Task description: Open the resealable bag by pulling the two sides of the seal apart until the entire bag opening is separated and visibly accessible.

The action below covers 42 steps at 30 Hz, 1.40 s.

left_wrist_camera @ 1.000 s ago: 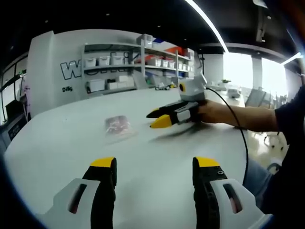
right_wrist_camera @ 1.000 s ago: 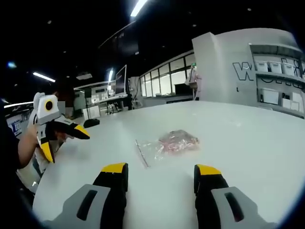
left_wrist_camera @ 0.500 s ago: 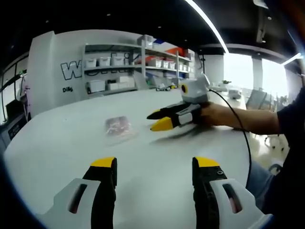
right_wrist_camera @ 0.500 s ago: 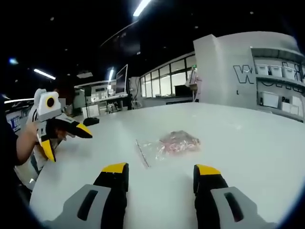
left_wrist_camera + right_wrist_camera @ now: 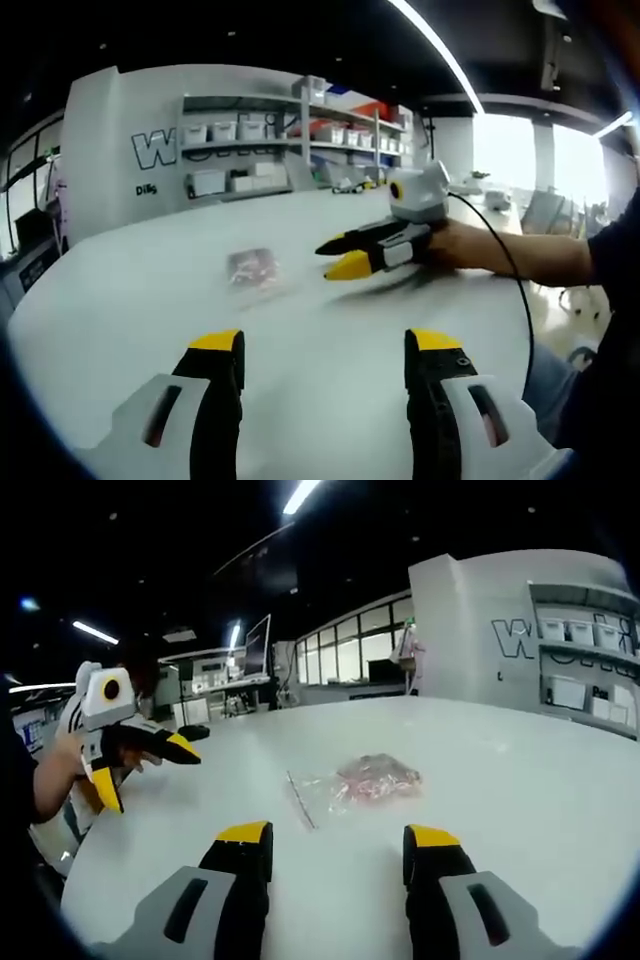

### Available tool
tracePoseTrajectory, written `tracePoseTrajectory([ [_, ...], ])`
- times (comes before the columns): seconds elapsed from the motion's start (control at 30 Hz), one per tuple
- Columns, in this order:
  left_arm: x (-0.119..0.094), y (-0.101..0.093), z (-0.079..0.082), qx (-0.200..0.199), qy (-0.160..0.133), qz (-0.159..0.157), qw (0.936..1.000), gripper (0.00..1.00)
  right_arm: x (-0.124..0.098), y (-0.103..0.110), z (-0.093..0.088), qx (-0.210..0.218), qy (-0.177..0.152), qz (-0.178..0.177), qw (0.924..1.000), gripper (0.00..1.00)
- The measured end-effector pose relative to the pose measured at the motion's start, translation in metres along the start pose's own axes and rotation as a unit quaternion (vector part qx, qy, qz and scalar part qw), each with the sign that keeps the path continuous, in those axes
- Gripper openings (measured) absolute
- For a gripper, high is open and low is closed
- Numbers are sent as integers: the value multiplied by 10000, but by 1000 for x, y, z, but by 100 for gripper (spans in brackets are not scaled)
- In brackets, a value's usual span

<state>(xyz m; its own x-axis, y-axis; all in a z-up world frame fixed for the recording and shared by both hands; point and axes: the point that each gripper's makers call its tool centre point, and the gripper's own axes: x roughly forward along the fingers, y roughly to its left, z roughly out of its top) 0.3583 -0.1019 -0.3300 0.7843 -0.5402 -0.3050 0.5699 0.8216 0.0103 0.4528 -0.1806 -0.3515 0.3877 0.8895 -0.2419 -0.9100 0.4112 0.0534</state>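
Grey hand-held gripper [image 5: 318, 352] bodies, black jaws, yellow tips, black cable [image 5: 500, 270], dark sleeve [image 5: 612, 250]

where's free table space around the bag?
Bare table lies all around the bag: between it and the right gripper, and toward the shelves. Between the bag and the left gripper is also open. Nothing crowded.

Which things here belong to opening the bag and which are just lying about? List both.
Job: bag, flat on the table, seal still shut; left gripper and right gripper, both open and empty.

Lying about: shelves of bins against the wall; distant desks.
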Motion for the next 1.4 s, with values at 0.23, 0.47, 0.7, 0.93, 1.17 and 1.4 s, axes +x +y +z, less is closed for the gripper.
tracePoseTrajectory([
  [0.23,5,4,1,-22,-37,24,10000,64,1,0,-2,-91,44,-14,9999,49],
  [0.47,9,4,2,-65,-80,23,9999,64,5,-9,0,-118,49,-40,9999,47],
  [0.7,11,6,2,-66,-84,77,9999,64,7,-13,2,-114,17,-37,9999,47],
  [0.93,13,12,4,-64,-122,124,9998,64,8,-17,2,-121,21,-43,9999,46],
  [1.17,16,17,4,-71,-124,168,9998,64,9,-16,2,-147,24,-21,9999,45],
  [1.4,19,23,4,-89,-138,212,9996,64,9,-15,3,-145,6,-21,9999,45],
])
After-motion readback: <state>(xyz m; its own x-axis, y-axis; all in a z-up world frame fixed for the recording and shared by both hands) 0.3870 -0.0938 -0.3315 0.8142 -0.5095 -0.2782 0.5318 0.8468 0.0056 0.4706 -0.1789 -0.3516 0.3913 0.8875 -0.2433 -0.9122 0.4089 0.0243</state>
